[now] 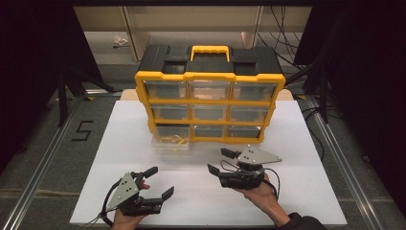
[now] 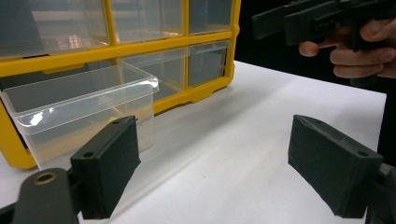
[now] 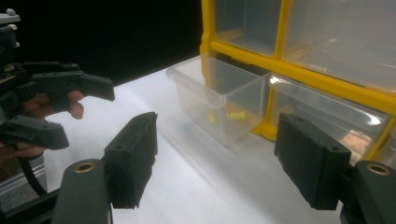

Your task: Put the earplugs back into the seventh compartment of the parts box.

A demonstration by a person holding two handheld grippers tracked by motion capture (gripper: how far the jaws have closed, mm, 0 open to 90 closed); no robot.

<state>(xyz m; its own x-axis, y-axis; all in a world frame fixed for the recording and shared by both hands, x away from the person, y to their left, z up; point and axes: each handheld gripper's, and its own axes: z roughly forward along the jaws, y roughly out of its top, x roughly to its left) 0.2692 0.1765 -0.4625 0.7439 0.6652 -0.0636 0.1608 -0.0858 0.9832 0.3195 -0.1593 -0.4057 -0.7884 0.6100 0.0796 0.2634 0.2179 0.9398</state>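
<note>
My left gripper (image 1: 154,184) and right gripper (image 1: 221,160) both have wide, empty fingers. The clear plastic drawer (image 2: 84,112), pulled from the yellow drawer box (image 1: 209,76), sits ahead; I should go slowly.

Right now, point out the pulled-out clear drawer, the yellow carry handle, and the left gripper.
pulled-out clear drawer (image 2: 88,105): left gripper view, its front wall.
yellow carry handle (image 1: 209,49): high view, top bar.
left gripper (image 1: 159,182): high view, midway between its open jaw tips.

White bench (image 1: 119,191) on grey carpeted floor (image 1: 38,158), with a black "5" (image 1: 82,130) marked at left. Metal rails (image 1: 43,158) flank both sides. Black drapes (image 1: 28,72) hang either side; cables (image 1: 282,38) trail behind. Light dim.
</note>
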